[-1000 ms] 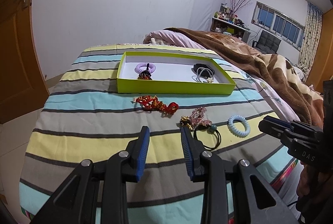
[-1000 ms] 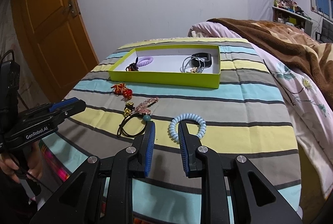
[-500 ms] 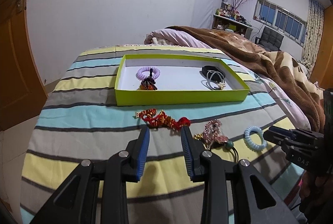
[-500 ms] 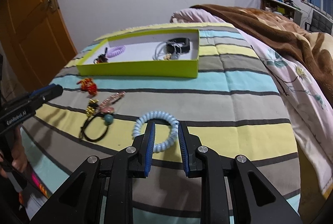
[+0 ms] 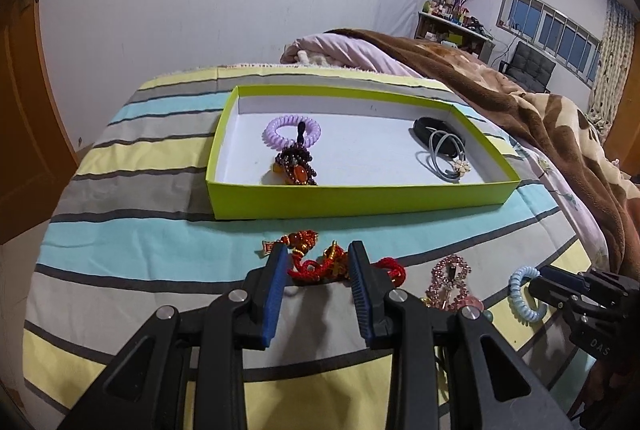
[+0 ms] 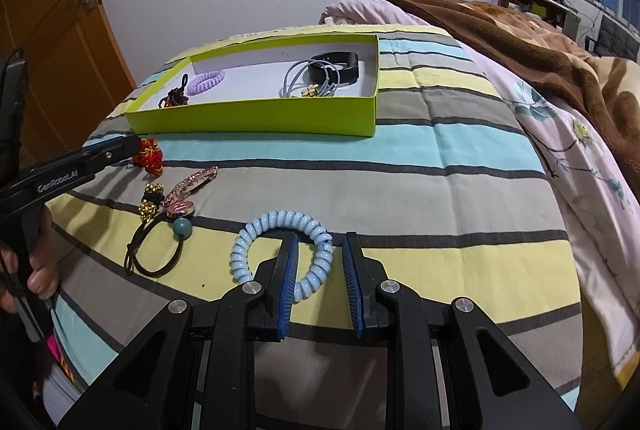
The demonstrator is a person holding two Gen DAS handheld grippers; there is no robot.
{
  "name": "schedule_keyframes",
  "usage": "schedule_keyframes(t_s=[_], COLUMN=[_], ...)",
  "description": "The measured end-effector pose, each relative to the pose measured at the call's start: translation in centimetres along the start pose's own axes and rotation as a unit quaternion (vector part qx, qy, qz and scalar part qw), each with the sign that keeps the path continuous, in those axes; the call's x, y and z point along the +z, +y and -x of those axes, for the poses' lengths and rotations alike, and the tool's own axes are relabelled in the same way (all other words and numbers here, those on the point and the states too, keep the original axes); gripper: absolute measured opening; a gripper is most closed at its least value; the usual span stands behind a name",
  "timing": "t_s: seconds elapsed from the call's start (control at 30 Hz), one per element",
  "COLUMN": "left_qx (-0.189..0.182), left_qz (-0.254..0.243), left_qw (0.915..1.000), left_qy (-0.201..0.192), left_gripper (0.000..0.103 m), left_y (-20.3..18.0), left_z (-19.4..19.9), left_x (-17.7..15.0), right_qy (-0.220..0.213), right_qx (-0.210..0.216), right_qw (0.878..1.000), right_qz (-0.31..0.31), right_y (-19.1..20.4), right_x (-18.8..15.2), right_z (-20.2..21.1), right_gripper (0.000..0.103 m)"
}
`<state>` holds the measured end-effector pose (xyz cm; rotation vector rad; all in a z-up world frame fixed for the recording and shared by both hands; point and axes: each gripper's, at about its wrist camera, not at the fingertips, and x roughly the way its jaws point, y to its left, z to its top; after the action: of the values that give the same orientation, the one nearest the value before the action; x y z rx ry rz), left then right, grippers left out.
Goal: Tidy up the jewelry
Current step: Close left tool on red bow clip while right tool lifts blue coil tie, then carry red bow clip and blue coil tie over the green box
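A lime green tray (image 5: 360, 200) (image 6: 256, 116) lies on the striped bedspread and holds a purple coil band (image 5: 292, 130), a beaded charm, a black band (image 6: 334, 64) and grey hair ties. My left gripper (image 5: 318, 256) is open, its fingers on either side of a red knotted charm (image 5: 320, 266) in front of the tray. My right gripper (image 6: 320, 250) is open, with the right side of a light blue coil band (image 6: 280, 250) between its fingers. A pink rhinestone clip (image 6: 192, 184) and a black hair tie with a teal bead (image 6: 182, 228) lie between the two.
A brown blanket (image 5: 520, 102) and pink floral bedding (image 6: 580, 150) cover the bed's right side. A wooden door (image 6: 60, 42) stands at the left. The bed's near edge drops off just below both grippers.
Both grippers have moved forward and lower. The left one now straddles the red charm. The right one's jaws have opened wider around the blue coil band's right side.
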<state>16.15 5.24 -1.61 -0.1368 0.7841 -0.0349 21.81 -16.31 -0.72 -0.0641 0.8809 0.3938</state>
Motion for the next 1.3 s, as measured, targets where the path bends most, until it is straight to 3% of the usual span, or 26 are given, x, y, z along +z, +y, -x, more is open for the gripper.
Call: schedule_keyframes(t_s=[0.13, 0.27, 0.53, 0.87, 1.3], left_qx=[0.004, 0.004, -0.005, -0.014, -0.003], left_qz=[-0.007, -0.014, -0.009, 0.033, 0.021], left_qw=[0.9999, 0.9998, 0.9998, 0.9978, 0.9966], left_qy=[0.013, 0.013, -0.016, -0.055, -0.08], left_gripper=[0.014, 0.006, 0.006, 0.005, 0.006], left_y=[-0.3, -0.6, -0.2, 1.3, -0.9], left_z=[-0.5, -0.4, 1.4, 6.6, 10.9], left_x=[-0.1, 0.0, 0.1, -0.5, -2.6], right_qy=[-0.002, -0.002, -0.009, -0.045, -0.092], right_qx=[-0.003, -0.008, 0.008, 0.024, 0.036], right_qw=[1.0, 1.0, 1.0, 0.999, 0.995], right_qz=[0.005, 0.002, -0.012, -0.018, -0.007], right_y=[0.2, 0.0, -0.5, -0.4, 0.9], right_x=[0.1, 0.1, 0.2, 0.5, 0.4], right_z=[-0.2, -0.2, 0.2, 2.8, 7.7], right_gripper=[0.022, 0.011, 0.009, 0.009, 0.009])
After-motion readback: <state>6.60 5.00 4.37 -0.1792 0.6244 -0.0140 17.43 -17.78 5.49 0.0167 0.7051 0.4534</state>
